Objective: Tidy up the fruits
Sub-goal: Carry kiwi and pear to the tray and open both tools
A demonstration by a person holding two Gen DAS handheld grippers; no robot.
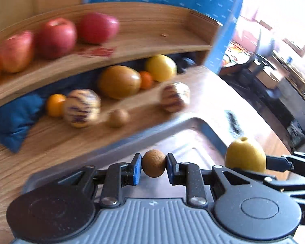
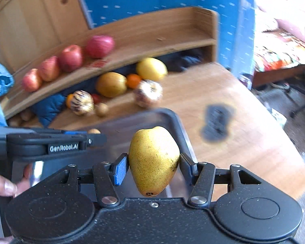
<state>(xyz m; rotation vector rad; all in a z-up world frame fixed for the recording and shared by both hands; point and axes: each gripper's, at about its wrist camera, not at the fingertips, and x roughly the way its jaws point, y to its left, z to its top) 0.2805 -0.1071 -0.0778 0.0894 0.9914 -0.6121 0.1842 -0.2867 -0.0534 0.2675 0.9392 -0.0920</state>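
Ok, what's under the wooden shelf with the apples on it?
Under the shelf: a yellow fruit, a brownish oval fruit, two oranges, a striped fruit and blue cloth. Further back is shadowed and covered.

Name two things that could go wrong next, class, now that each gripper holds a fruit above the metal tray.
1. The left gripper pinches the small round brown fruit only at its sides; it might roll out.
2. The right gripper grips the yellow pear across its wide middle, so it may slip down onto the metal tray.
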